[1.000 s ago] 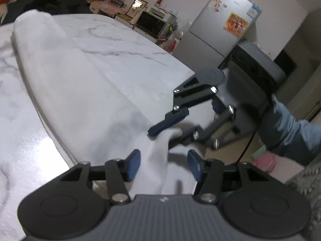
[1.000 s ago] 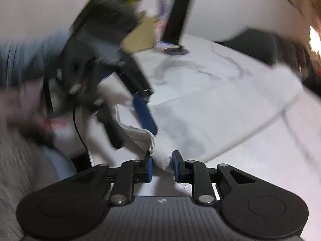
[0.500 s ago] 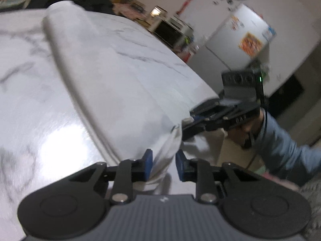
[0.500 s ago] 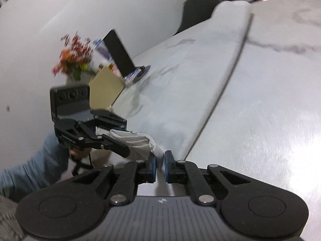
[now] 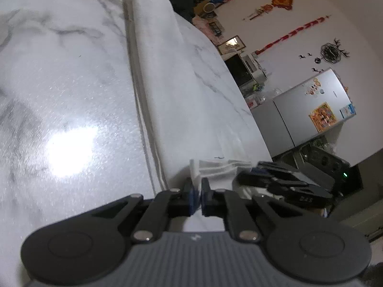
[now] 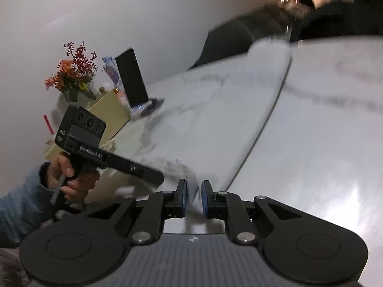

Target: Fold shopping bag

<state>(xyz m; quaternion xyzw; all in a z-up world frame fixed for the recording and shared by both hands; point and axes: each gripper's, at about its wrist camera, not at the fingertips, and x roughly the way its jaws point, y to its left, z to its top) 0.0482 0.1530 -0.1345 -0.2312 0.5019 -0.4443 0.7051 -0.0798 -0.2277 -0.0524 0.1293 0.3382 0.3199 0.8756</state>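
Left gripper [image 5: 196,197] pinches the bag [image 5: 167,83] edge at lower centre; right gripper [image 6: 192,197] clamps the bag's near corner on the table [image 5: 59,83].

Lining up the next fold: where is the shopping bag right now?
The shopping bag lies as a long white strip along the marble table, its near end pinched by the left hand-held gripper and the right hand-held gripper.

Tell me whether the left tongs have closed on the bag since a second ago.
Yes. The left tongs were wide open around the shopping bag; now they pinch its near corner at the marble table's edge.
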